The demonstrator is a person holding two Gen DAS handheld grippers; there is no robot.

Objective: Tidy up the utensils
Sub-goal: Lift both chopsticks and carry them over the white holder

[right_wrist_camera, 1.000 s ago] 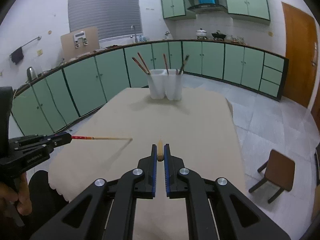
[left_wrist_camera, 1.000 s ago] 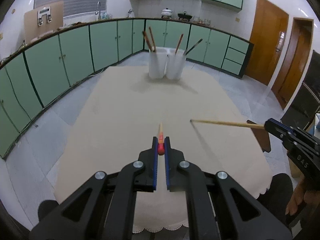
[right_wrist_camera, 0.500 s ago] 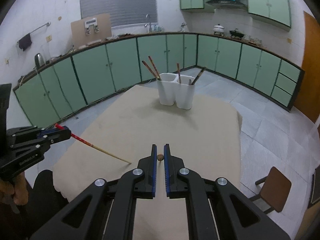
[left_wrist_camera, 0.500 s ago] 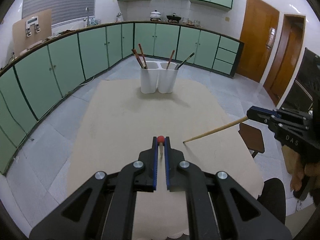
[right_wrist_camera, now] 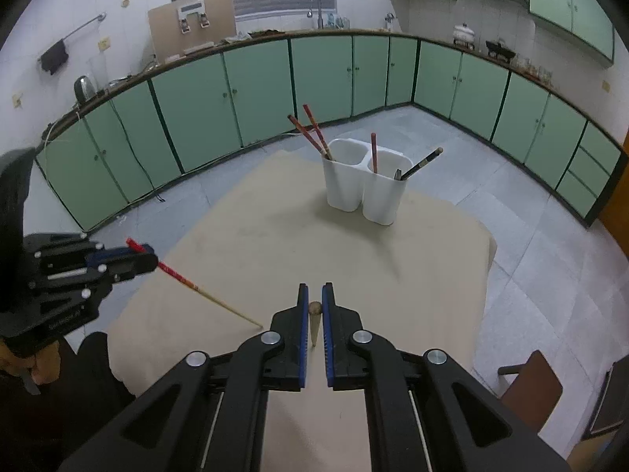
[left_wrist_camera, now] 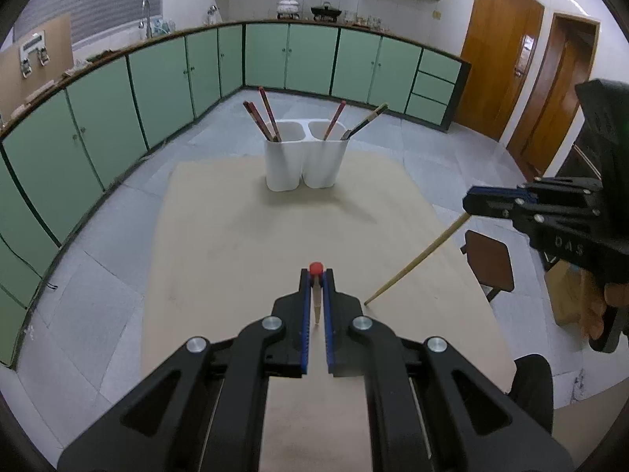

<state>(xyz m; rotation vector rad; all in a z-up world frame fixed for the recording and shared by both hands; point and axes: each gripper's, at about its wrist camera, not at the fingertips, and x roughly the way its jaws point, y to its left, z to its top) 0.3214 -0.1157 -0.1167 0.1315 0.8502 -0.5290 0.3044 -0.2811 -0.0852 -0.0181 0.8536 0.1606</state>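
In the left wrist view, my left gripper is shut on a red-topped chopstick, its pale tip hanging down between the jaws. My right gripper is shut on a plain wooden chopstick, also tip down. Each gripper appears in the other view: the right gripper carries its wooden chopstick slanting down to the left, and the left gripper carries its red chopstick slanting down to the right. A white two-compartment holder stands at the table's far end, well beyond both grippers.
Two red-brown chopsticks lean in the holder's left cup; a red-brown one and a dark one stand in the right cup. A beige cloth covers the table. A brown stool stands right of the table. Green cabinets line the walls.
Both grippers have risen and moved toward the holder. Each held chopstick has swung from nearly level to slanting tip-down. Both grips stay shut.
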